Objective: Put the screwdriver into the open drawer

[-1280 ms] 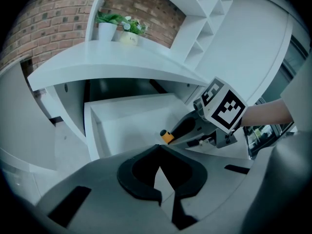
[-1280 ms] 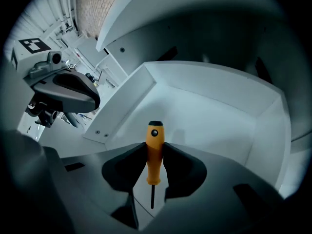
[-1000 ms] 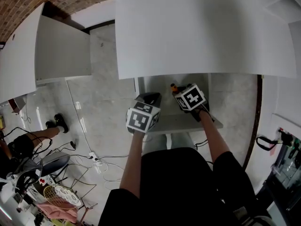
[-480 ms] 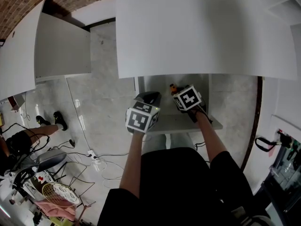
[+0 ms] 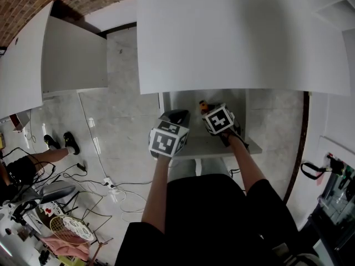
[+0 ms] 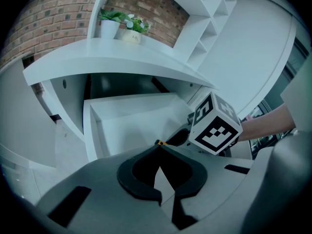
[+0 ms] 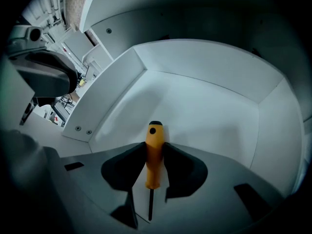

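The screwdriver point(image 7: 153, 152) has an orange handle and a thin dark shaft. My right gripper point(image 7: 153, 146) is shut on the handle, whose butt end points down into the open white drawer point(image 7: 209, 101). In the head view the right gripper point(image 5: 207, 110) hangs over the drawer point(image 5: 213, 146) that juts out from under the white desk top, and the orange screwdriver point(image 5: 203, 105) shows just beyond its marker cube. My left gripper point(image 5: 177, 116) is beside it at the drawer's left edge. In its own view the left gripper point(image 6: 158, 145) has its tips together, with nothing between them.
The wide white desk top point(image 5: 238, 37) overhangs the back of the drawer. An open white cabinet door point(image 5: 72, 60) stands to the left. Cables point(image 5: 113, 190) and clutter lie on the floor at lower left. Potted plants point(image 6: 119, 23) sit on a shelf above.
The right gripper with the screwdriver has shifted slightly left and nearer over the drawer. The left gripper has stayed in place.
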Tool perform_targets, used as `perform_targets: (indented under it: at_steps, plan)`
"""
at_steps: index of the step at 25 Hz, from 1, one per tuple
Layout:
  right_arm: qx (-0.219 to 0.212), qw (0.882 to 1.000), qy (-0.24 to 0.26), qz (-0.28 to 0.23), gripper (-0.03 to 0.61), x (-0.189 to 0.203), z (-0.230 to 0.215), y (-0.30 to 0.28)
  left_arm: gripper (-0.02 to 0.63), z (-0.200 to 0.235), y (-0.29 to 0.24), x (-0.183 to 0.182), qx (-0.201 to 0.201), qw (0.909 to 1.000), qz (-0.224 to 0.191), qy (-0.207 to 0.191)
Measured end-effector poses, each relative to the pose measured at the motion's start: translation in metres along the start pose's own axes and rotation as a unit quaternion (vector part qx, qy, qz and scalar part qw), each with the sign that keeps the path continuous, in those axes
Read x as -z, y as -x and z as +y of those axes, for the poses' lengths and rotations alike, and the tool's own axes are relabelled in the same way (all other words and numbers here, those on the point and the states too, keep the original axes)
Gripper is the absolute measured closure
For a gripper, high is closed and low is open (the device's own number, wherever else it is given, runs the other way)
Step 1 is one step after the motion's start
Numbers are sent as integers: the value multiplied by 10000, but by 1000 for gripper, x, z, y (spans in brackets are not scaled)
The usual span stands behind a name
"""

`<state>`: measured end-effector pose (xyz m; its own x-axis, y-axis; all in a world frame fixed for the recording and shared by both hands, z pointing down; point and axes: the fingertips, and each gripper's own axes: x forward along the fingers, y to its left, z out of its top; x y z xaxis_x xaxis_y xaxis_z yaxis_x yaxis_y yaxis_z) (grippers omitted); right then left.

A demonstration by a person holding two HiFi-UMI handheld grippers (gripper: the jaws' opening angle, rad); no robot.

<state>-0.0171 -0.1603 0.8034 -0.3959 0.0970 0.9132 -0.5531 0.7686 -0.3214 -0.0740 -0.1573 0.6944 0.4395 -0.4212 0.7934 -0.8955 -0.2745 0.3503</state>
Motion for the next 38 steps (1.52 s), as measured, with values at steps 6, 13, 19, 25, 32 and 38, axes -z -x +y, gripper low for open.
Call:
perform_targets:
  at_steps: [6, 13, 19, 25, 32, 38]
  plan:
    - [133, 9997, -48, -206, 439, -12, -8, 3, 606, 3, 2, -2, -30, 10000, -16, -3]
    - [47, 9988, -190, -441, 450, -28, -10, 30, 606, 9, 23, -20, -168, 9994, -288, -67]
    - [145, 9986, 33, -506, 541, -26, -1, 63, 605, -1, 50, -36, -295, 9972, -656, -192]
    - [-54, 9946, 304, -988, 555, -45, 19, 103, 604, -12, 76, -55, -394, 9929, -1098, -223]
    - [-343, 9805, 269, -1916, 561, -77, 47, 167, 605, -26, 118, -76, -486, 9840, -1687, -299]
    - [-611, 9564, 191, -2849, 563, -100, 65, 227, 604, -31, 151, -94, -583, 9731, -2179, -464]
